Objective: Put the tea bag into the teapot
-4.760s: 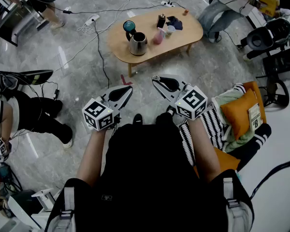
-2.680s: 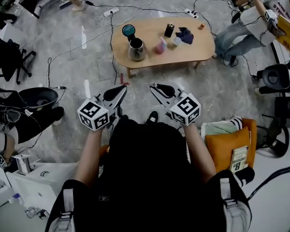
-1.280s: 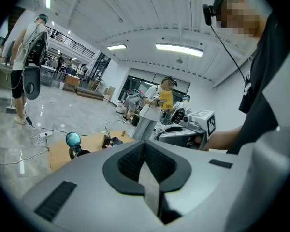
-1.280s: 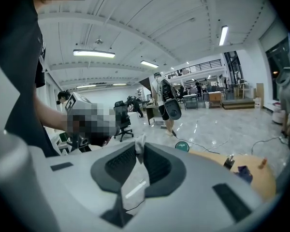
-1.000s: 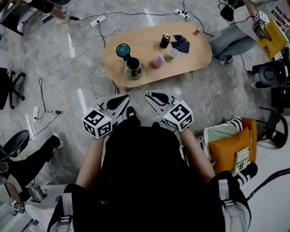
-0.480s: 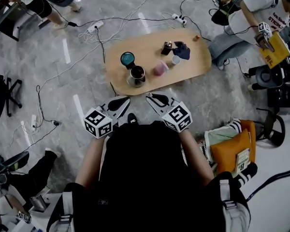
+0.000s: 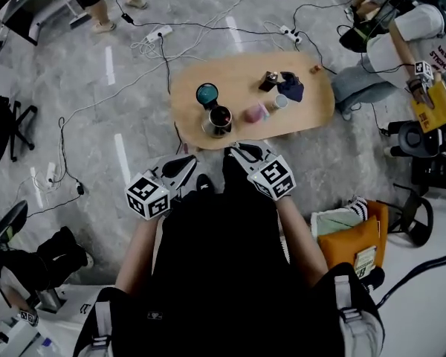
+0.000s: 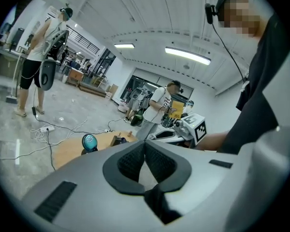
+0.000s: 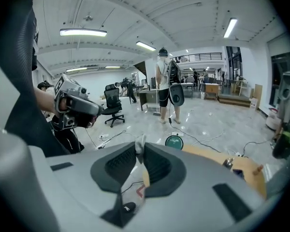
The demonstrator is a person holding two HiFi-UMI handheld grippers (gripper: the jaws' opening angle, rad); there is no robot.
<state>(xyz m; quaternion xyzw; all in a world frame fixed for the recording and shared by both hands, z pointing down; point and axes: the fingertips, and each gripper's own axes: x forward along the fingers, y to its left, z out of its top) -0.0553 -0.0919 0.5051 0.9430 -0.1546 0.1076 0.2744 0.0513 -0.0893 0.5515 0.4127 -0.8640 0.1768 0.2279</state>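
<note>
Your right gripper [image 9: 141, 152] has its jaws pinched on the tea bag [image 9: 140, 144]. A white tuft of it pokes up between the tips, and the string and a paper tag [image 9: 142, 192] dangle below the pads. In the head view that gripper [image 7: 236, 152] is out in front of you, just short of the near edge of the wooden bench [image 7: 312, 114].

Your left gripper [image 8: 145, 144] has its jaws pressed together at the tips with nothing between them. From above it [image 7: 192, 161] sits to the left of the right one and a little further back, over the grey marble floor [image 7: 111, 125].

The steel teapot [image 7: 219, 119] stands open near the front edge of the bench, close to your right jaws but apart from them. Its teal lid [image 7: 207, 94] lies just behind it on the wood, and the same lid [image 9: 174, 141] shows just past your right jaws.

To the right of the pot are a pink cup [image 7: 254, 113], then a white cup [image 7: 281, 101]. A dark blue cloth [image 7: 291, 86] and a small dark bottle [image 7: 270, 80] lie behind them.

White cables [image 7: 201, 17] snake over the floor beyond the bench. A seated person [image 7: 401, 47] is at the far right.
</note>
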